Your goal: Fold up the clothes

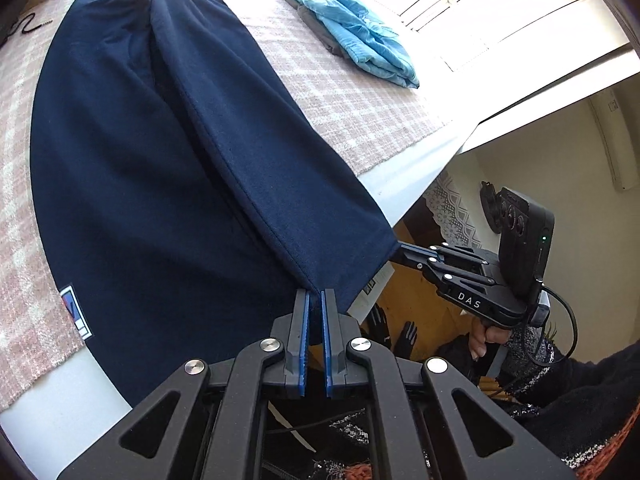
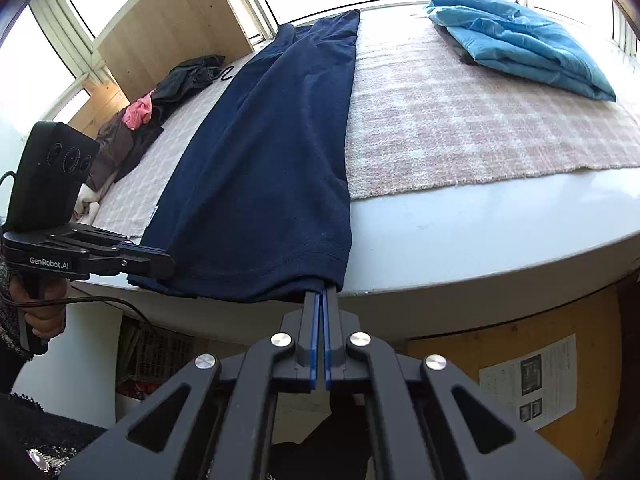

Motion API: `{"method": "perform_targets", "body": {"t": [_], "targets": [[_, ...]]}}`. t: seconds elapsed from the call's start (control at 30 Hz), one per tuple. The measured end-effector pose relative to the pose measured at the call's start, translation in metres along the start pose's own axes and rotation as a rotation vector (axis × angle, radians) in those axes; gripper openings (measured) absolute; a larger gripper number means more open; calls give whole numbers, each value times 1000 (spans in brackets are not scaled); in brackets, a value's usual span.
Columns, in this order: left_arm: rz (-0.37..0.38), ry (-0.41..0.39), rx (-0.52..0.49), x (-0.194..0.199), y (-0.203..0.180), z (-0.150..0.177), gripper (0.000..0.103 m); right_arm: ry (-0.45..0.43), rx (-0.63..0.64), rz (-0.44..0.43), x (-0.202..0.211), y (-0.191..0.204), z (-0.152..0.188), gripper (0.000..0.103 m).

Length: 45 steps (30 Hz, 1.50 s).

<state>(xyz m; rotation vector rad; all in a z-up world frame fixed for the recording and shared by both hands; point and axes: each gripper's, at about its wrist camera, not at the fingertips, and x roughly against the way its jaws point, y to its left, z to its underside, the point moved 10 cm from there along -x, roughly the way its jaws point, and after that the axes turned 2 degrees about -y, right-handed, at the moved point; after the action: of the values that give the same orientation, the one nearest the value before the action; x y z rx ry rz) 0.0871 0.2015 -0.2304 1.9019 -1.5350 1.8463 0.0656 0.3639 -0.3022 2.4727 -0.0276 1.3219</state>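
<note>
A navy blue garment (image 1: 160, 168) lies lengthwise on the table, folded along its length, its near hem hanging over the front edge. My left gripper (image 1: 315, 294) is shut on one corner of that hem. My right gripper (image 2: 321, 290) is shut on the other hem corner of the navy garment (image 2: 264, 168). Each gripper shows in the other's view: the right gripper (image 1: 400, 249) at the cloth's right corner, the left gripper (image 2: 170, 266) at its left corner. A white, red and blue label (image 1: 74, 312) shows on the cloth.
A folded light blue garment (image 2: 524, 42) rests at the far right on a pink checked cloth (image 2: 460, 120) that covers the white table (image 2: 460, 236). A heap of dark and pink clothes (image 2: 140, 124) lies far left. Windows line the back; wooden panels stand below the table.
</note>
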Motion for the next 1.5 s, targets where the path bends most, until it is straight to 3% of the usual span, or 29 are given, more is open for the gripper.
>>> {"method": "perform_targets", "body": {"t": [0.13,0.27,0.33,0.4,0.57,0.83,0.97,1.0,1.1,1.23,1.4,1.5], "targets": [[-37,3,-3,-3,10,13,5,84,-9,2,-15,-8,10,2],[-68,48,61,3,40,34,6,118,-2,-3,-17,-12,17,2],[-124,-8,120,24,60,36,25,125,-11,-11,-19,-14,17,2],[-146,-38,178,35,75,39,35,130,-6,-21,-20,-13,17,2],[-192,-107,324,58,109,48,35,140,15,-37,-23,-6,13,2],[-337,-73,276,61,112,52,39,128,25,-41,-21,-6,6,2],[-355,-65,290,64,113,58,40,128,18,-41,-22,-7,5,2],[-358,-66,269,63,112,57,36,129,17,-41,-22,-7,5,2],[-358,-45,214,57,111,57,3,129,16,-39,-23,-6,3,2],[-332,-71,211,70,114,59,3,130,21,-50,-21,-1,3,2],[-395,-91,232,109,143,76,3,171,57,-65,-28,11,16,2],[-377,-75,269,105,160,83,4,168,69,-62,-25,13,16,2]]}}
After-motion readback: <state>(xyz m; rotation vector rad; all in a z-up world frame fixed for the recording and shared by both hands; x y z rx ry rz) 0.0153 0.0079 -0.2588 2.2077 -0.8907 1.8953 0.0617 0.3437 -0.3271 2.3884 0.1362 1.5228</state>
